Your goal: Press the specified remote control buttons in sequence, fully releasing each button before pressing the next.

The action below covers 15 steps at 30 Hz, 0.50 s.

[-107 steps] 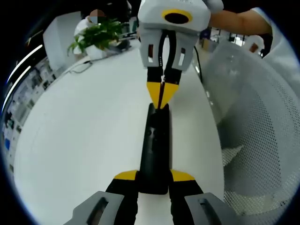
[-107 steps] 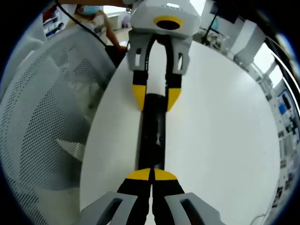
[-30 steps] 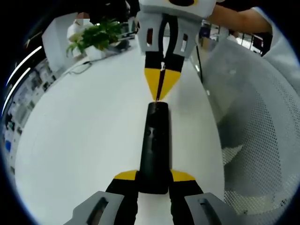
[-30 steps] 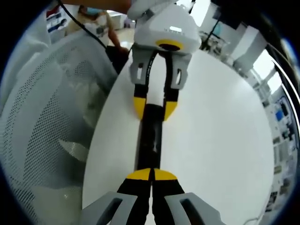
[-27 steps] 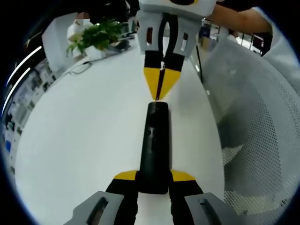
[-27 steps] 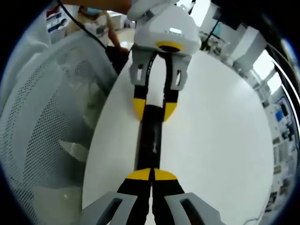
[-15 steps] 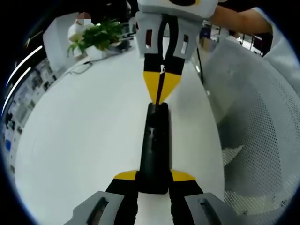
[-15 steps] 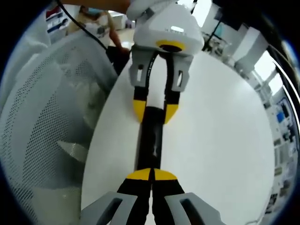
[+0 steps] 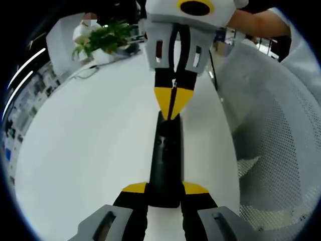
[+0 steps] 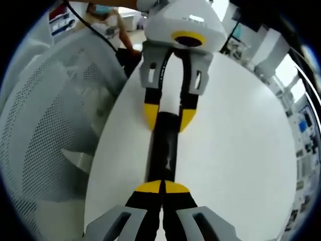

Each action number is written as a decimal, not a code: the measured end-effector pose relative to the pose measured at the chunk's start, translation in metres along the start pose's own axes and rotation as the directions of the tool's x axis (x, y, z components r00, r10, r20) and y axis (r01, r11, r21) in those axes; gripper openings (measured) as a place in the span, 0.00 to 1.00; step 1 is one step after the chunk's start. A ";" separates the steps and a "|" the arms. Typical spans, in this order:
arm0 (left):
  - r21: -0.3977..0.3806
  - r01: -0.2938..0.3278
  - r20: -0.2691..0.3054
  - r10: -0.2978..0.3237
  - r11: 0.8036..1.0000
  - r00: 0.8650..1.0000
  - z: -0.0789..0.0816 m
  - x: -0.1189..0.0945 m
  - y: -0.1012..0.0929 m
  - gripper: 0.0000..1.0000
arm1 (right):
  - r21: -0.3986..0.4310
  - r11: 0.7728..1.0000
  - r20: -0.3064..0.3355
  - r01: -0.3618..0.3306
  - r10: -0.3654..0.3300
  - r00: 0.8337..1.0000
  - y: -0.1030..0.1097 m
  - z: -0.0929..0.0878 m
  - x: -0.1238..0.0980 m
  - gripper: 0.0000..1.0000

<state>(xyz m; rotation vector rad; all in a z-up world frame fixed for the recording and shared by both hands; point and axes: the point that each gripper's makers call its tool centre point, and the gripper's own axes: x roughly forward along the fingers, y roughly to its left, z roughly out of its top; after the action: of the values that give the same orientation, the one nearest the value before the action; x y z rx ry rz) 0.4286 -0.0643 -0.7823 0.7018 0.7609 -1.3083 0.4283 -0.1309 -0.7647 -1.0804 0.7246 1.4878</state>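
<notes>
A slim black remote [image 9: 165, 160] lies lengthwise on the white table [image 9: 90, 150]. My left gripper [image 9: 165, 190] is shut on its near end, one yellow tip against each side. In the left gripper view, my right gripper [image 9: 172, 106] comes in from the top, shut, with its joined yellow tips resting on the remote's far end. In the right gripper view, my right gripper [image 10: 161, 187] is shut, its tips over the near end of the remote [image 10: 164, 145]. At the far end of that view, the left gripper [image 10: 169, 118] clamps the remote.
A white mesh chair back [image 9: 271, 150] stands close along the table edge, also seen as a mesh chair [image 10: 45, 130]. A potted plant [image 9: 103, 37] and a cable [image 9: 88, 73] sit at the table's far side. A person [image 10: 103, 20] stands behind.
My right gripper has come closer and lower, its tips moving from just off the remote's end onto its top face. The left gripper's hold on the remote has not changed.
</notes>
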 end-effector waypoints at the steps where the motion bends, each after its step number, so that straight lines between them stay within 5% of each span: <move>1: 0.000 0.000 0.001 0.000 1.000 1.000 0.000 0.000 0.000 0.24 | -0.001 1.000 0.000 -0.001 0.001 1.000 0.000 0.000 0.001 0.00; 15: -0.009 -0.001 0.015 0.001 1.000 1.000 0.000 0.000 0.000 0.24 | -0.006 1.000 -0.009 -0.025 0.025 1.000 -0.001 0.000 0.011 0.00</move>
<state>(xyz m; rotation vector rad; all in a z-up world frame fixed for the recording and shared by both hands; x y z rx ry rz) 0.4288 -0.0645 -0.7824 0.6837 0.7540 -1.3073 0.4292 -0.1258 -0.7744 -1.0867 0.7422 1.5080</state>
